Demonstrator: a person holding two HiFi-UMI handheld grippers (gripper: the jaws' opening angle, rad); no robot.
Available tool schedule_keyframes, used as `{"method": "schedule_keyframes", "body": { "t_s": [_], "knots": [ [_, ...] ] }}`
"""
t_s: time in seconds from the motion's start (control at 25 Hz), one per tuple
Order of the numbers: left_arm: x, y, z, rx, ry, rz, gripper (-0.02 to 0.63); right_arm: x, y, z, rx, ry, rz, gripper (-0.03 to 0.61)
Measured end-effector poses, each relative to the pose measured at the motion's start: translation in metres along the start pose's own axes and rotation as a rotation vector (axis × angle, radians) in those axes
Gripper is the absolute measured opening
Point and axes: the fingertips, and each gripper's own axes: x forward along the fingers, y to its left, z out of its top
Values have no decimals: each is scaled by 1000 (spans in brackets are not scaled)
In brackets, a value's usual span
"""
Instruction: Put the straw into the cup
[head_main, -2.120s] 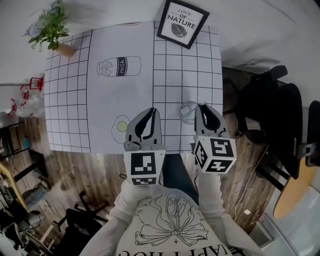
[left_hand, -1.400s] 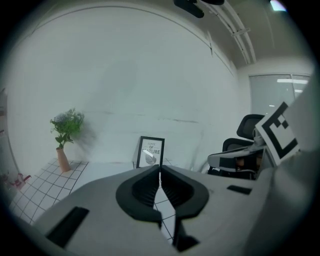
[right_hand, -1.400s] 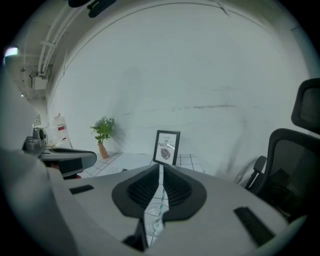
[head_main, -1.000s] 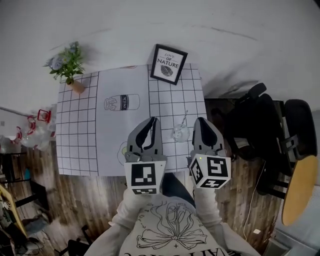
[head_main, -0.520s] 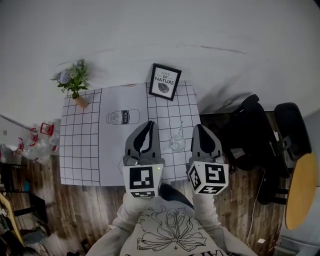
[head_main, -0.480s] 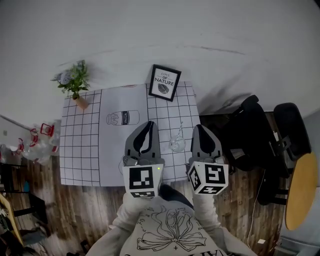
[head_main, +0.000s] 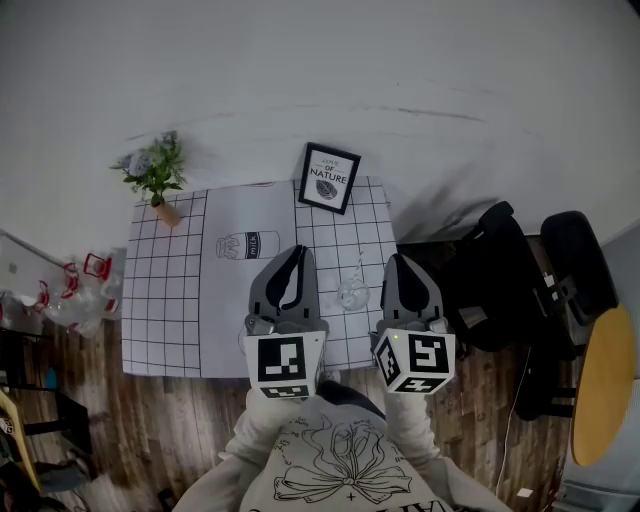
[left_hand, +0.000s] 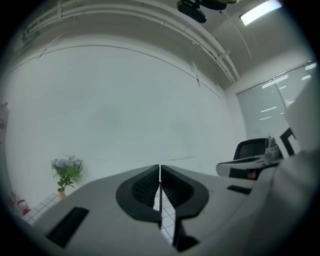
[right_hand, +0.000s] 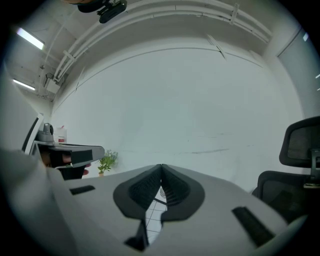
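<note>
A clear cup (head_main: 352, 294) stands on the grid-patterned table (head_main: 160, 290) near its front right corner. A thin straw (head_main: 359, 266) sticks up out of the cup, leaning slightly right. My left gripper (head_main: 299, 250) hovers well above the table left of the cup, jaws closed together and empty. My right gripper (head_main: 396, 258) hovers right of the cup, likewise shut and empty. Seen in the left gripper view, the left gripper (left_hand: 160, 168) points at the white wall. The right gripper (right_hand: 161, 166) in its own view also faces the wall, pads pressed together.
A potted plant (head_main: 155, 175) stands at the table's back left corner, and a framed print (head_main: 328, 178) at the back right. Black office chairs (head_main: 500, 270) crowd the floor right of the table. A round wooden tabletop (head_main: 600, 390) sits at far right.
The head view has pulled back and up, so the table looks smaller. Both grippers stayed shut and raised near the body, away from the cup; the straw stays in the cup.
</note>
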Motion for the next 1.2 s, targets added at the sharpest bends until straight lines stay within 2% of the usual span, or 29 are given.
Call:
{"method": "schedule_keyframes", "body": {
  "t_s": [1.2],
  "knots": [
    [-5, -5, -1, 2, 2, -4, 11, -6, 0, -1, 2, -6, 7, 3]
  ]
}}
